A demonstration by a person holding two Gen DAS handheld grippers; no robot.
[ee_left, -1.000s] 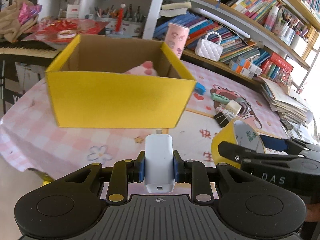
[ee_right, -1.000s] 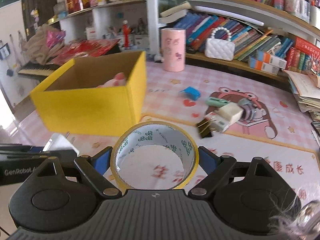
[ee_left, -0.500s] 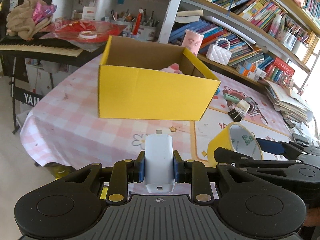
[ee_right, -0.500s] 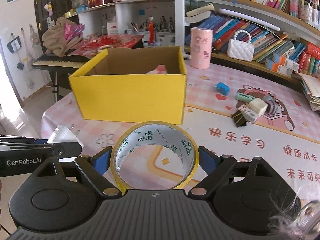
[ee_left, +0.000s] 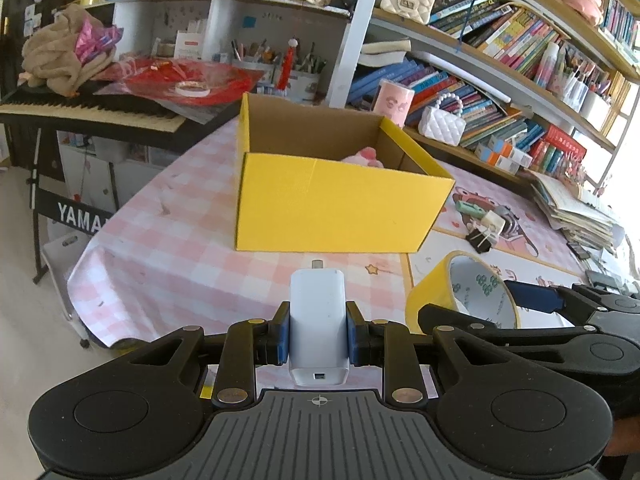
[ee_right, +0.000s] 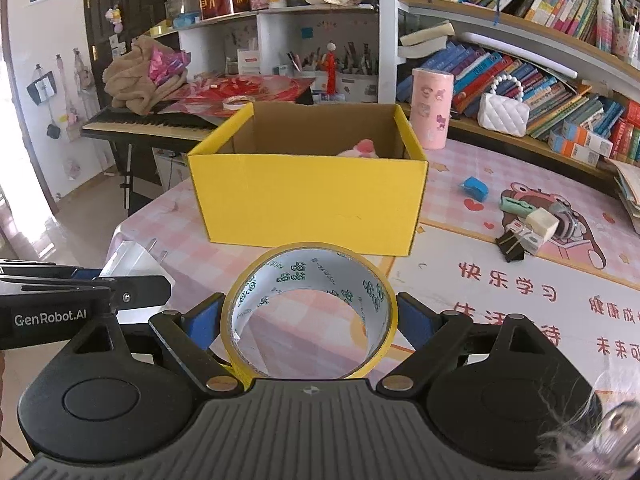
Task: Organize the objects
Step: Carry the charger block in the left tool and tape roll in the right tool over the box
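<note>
Yellow box (ee_right: pixel 308 204) sat open for drop-offs | left gripper (ee_left: pixel 318 334) clamped white charger (ee_left: pixel 318 316) | right gripper (ee_right: pixel 310 320) pinched tape roll (ee_right: pixel 310 312), both probably headed boxward

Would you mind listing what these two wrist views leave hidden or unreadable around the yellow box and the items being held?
- Yellow box: its near wall hides the floor inside in both views; only the top of a pink item shows.
- White charger in the left gripper: its prongs point away; only one tip shows.
- Tape roll in the right gripper: its lower edge is hidden by the gripper body.
- Small items on the mat: overlapping, too small to identify.
</note>
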